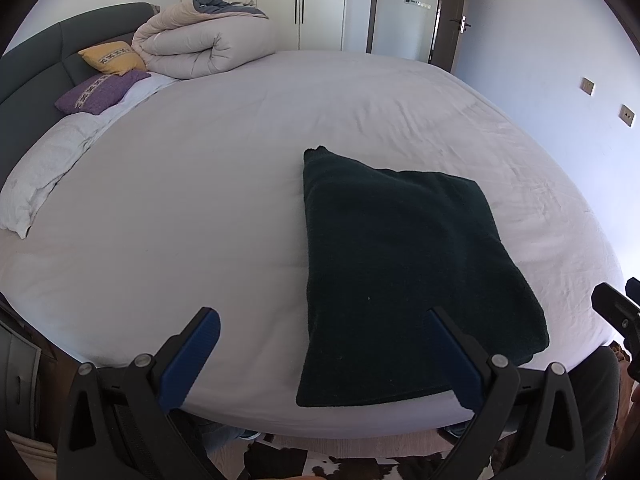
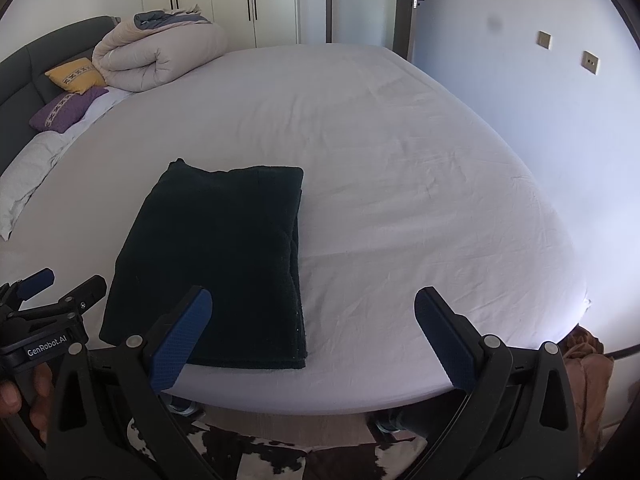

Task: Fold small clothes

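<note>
Both grippers, left gripper (image 1: 322, 354) and right gripper (image 2: 314, 332), are hovering with jaws spread wide, gripping nothing, while the folded dark green garment (image 1: 400, 276) is lying flat near the bed's (image 1: 200, 184) front edge.

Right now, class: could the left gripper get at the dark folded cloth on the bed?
Probably yes. The left gripper is open at the bed's near edge, the cloth lies just ahead by its right finger, and nothing sits between them.
</note>
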The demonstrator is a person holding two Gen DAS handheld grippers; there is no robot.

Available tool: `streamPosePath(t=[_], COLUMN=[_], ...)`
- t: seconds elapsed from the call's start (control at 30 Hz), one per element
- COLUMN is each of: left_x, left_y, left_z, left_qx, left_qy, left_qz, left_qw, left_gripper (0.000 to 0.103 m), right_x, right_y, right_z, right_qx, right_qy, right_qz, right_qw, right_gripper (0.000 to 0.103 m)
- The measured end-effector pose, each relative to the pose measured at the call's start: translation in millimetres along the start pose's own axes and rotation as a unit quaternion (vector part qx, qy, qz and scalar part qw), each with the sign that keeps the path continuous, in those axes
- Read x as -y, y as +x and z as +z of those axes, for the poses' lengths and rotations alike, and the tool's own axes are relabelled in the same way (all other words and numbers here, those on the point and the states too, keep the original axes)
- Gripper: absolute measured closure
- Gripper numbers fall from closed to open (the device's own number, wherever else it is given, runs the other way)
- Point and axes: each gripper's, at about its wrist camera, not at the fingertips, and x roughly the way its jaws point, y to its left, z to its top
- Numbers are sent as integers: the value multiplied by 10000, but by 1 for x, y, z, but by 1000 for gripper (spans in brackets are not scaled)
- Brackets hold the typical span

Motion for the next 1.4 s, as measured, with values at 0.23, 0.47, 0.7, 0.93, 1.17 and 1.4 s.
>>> streamPosePath(t=[0.23,0.47,0.7,0.93,1.17,1.4], left_x=[0,0,1,0,-3,-3], left_y=[0,0,0,0,0,0], left_z=[0,-1,-1,-1,-1,-2], left_qx=[-1,2,-1,-10,-16,-9], left_qy=[-10,-19,-21,-37,-52,-33], left_qz=[25,40,40,34,40,53], left_qw=[10000,10000,10000,10000,10000,10000], left_gripper=[0,0,0,0,0,0], right_x=[-1,-2,-2,-3,-6,-6], right_y=[2,4,4,5,5,6], right_z=[0,0,-2,-1,-1,0], right_qx=[-46,-60,-79,-112,-109,-114], right_qy=[28,61,95,96,98,77], right_qz=[-1,10,8,19,10,11], right_qw=[10000,10000,9999,9999,9999,9999], right_gripper=[0,0,0,0,0,0])
